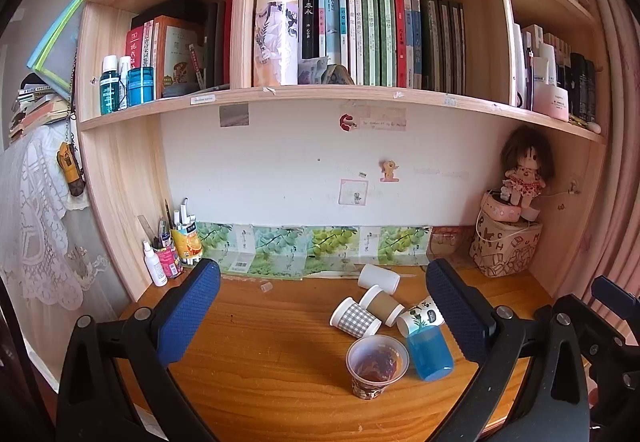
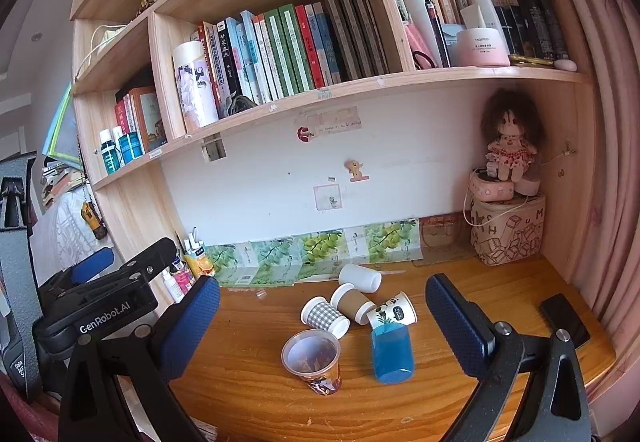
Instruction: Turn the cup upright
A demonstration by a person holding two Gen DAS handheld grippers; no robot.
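- We count six cups on the counter [image 1: 256, 354]: one stands upright, the clear plastic cup [image 1: 377, 365] nearest us.
- Five lie on their sides: a blue cup [image 1: 430, 356], a panda-print cup [image 1: 421, 316], a brown-sleeved cup [image 1: 381, 305], a grey checked cup [image 1: 355, 317] and a plain white cup [image 1: 379, 277] farthest back.
- We count one doll [image 1: 525, 172], far right, sitting on two stacked containers.
- We count two tongs, each with two blue pads.
- One dark phone [image 2: 565, 320] lies on the right.
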